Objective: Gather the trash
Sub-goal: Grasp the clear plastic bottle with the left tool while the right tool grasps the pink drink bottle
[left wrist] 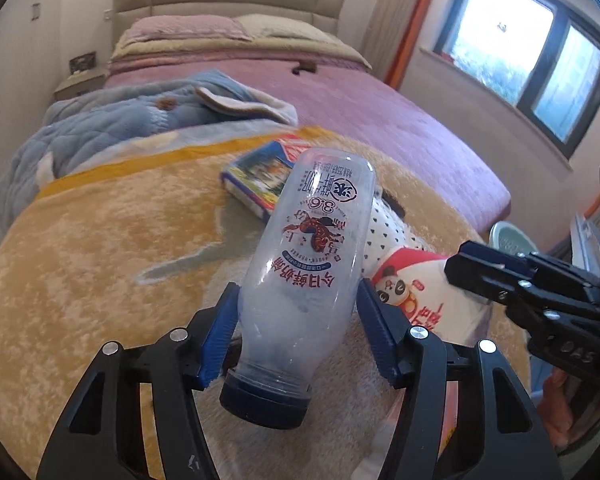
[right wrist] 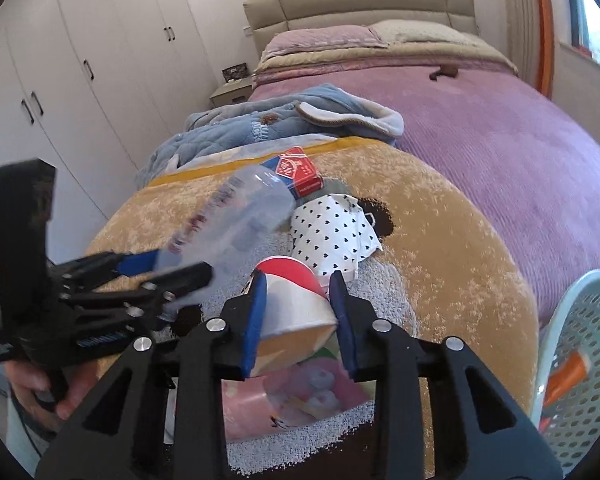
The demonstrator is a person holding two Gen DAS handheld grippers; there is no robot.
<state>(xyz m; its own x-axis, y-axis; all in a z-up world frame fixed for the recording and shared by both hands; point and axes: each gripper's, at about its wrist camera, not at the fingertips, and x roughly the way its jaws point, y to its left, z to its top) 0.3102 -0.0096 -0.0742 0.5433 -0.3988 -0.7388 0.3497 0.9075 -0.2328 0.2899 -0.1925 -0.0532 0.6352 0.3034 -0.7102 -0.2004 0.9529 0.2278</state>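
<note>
The left gripper (left wrist: 296,320) is clamped on a clear plastic bottle (left wrist: 312,256), empty, with red and blue print and a dark blue cap toward 6 o'clock, over the tan blanket (left wrist: 100,264). At its 3 o'clock, the right gripper (right wrist: 300,312) pinches a red-and-white paper cup (right wrist: 296,300), lying crushed.
</note>
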